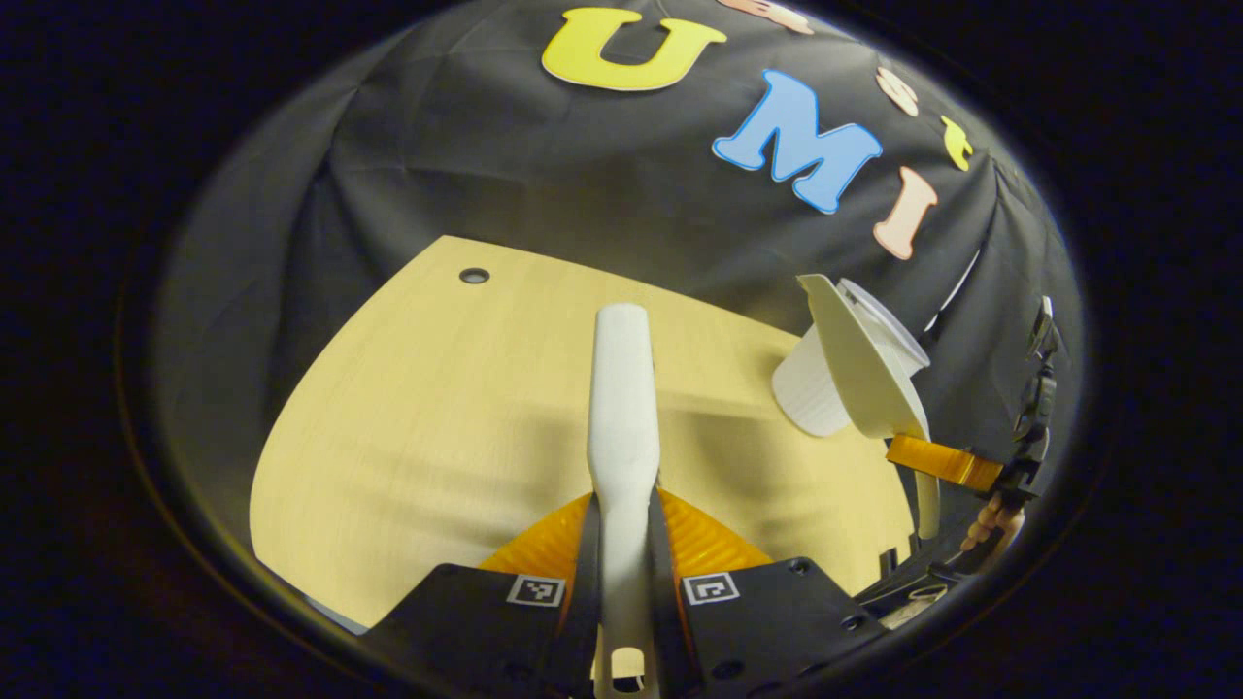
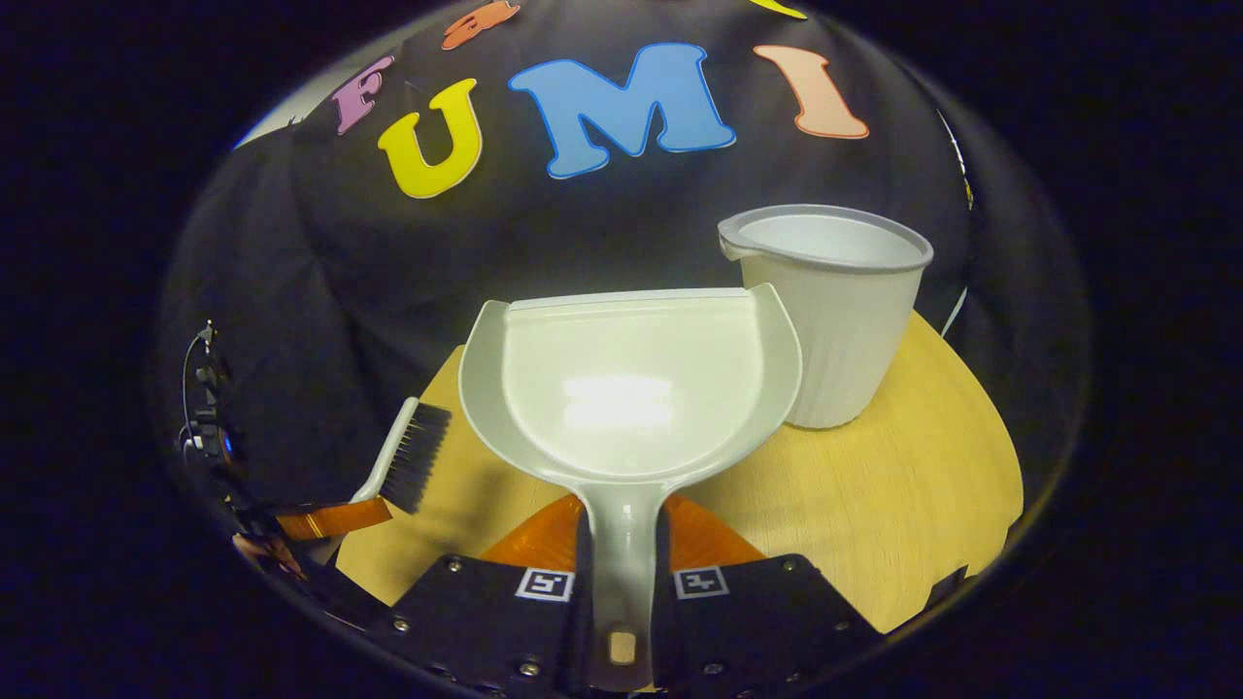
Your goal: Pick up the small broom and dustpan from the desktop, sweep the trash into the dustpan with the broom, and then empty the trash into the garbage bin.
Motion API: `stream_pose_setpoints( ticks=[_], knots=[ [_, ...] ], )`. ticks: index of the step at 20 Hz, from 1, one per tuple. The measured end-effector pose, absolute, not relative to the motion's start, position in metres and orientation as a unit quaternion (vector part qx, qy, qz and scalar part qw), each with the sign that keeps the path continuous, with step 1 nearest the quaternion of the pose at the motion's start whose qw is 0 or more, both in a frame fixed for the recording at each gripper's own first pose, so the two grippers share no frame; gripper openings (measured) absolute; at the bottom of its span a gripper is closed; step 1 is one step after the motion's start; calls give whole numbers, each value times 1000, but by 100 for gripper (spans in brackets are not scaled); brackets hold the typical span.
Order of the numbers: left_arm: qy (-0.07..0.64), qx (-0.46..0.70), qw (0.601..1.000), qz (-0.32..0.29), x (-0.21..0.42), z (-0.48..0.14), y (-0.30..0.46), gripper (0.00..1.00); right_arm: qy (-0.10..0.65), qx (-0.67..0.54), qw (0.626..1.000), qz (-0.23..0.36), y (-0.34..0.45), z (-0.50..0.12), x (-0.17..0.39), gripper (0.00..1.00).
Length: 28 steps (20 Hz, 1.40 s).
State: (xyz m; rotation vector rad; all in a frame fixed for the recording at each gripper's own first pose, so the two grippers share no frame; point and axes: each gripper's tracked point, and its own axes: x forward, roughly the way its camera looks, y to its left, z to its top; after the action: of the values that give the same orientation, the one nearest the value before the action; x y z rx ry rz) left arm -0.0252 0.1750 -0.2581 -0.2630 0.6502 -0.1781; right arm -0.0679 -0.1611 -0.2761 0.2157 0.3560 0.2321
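Broom (image 1: 622,408) clamped by its handle in your left gripper (image 1: 621,553), long axis pointing straight ahead over the desktop (image 1: 427,427), dustpan (image 2: 626,388) gripped at its handle in your right gripper (image 2: 621,573), mouth facing away, just beside the garbage bin (image 2: 835,311).

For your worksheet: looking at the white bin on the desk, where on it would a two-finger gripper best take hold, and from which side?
Probably the rim, from above. The bin stands upright and open-topped, its ribbed body looks too wide for the fingers, and the dustpan hangs close in front. One finger inside and one outside the lip would likely pinch the thin wall.
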Motion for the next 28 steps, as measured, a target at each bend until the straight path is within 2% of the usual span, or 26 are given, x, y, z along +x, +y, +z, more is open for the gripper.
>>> stream_pose_setpoints(
  ticks=[5, 12, 19, 23, 26, 27, 28],
  knots=[
    [349, -106, 928, -80, -27, -307, 168, 30, 237, 86, 966, 60, -158, -310, -69, 23],
    [388, -77, 916, -63, -30, -366, 165, 30, 308, 75, 948, 38, -156, -325, -80, 23],
    [404, -45, 913, -42, -32, -384, 169, 30, 338, 66, 938, 39, -157, -322, -80, 23],
    [416, -40, 908, -39, -28, -374, 167, 31, 351, 65, 933, 43, -161, -318, -78, 28],
    [410, -34, 911, -38, -32, -378, 165, 39, 346, 79, 933, 55, -164, -315, -79, 36],
    [404, -32, 913, -41, -33, -372, 163, 45, 343, 82, 934, 60, -168, -310, -80, 43],
    [394, -27, 918, -40, -32, -365, 162, 69, 336, 79, 937, 60, -172, -302, -83, 54]
  ],
)
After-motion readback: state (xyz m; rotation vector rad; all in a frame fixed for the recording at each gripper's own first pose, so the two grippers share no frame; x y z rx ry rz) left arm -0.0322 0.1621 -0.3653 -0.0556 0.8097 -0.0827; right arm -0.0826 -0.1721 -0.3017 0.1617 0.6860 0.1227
